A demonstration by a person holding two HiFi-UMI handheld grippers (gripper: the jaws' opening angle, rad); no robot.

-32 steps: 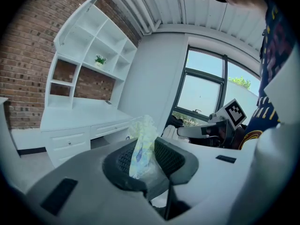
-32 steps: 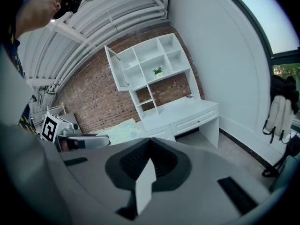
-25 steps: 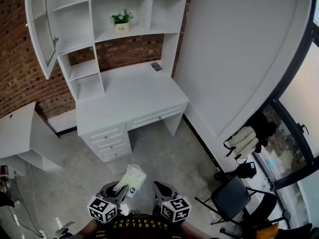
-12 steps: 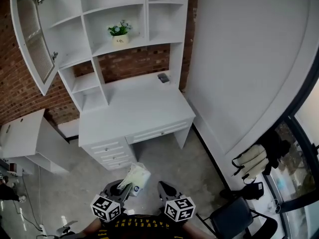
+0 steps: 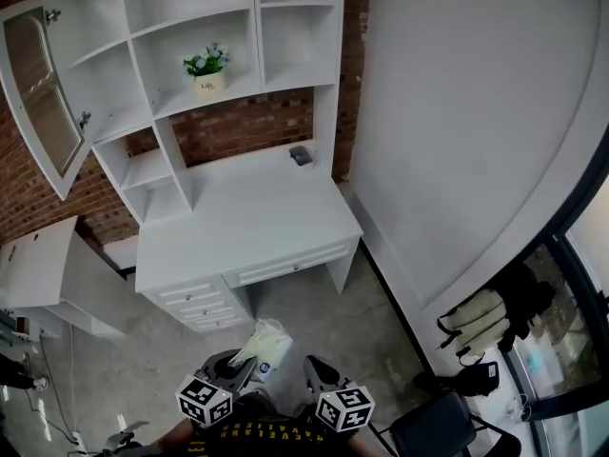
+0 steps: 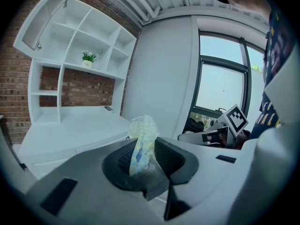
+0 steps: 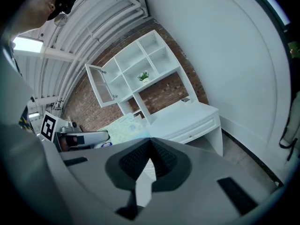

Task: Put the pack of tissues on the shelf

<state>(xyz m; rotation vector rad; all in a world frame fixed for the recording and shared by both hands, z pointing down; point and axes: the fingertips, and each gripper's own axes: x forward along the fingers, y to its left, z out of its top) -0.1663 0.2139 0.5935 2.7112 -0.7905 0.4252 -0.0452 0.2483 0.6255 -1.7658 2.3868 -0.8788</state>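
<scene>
Pack of tissues: pinched upright in the left gripper; low in the head view, well apart from the desk and the shelf above it
Left gripper: clamped on the pack's narrow end; the wrapper crumples and flares above the pads
Right gripper: jaws closed together with nothing between them; it hangs just beside the left
Handling: likely light, soft and squashy; the plastic film is probably slippery; not fragile; held by one end, it may sag or swing
Where to hold: a grip across the thicker body seems surer than one on loose film
Shelf: open compartments; one holds a potted plant
</scene>
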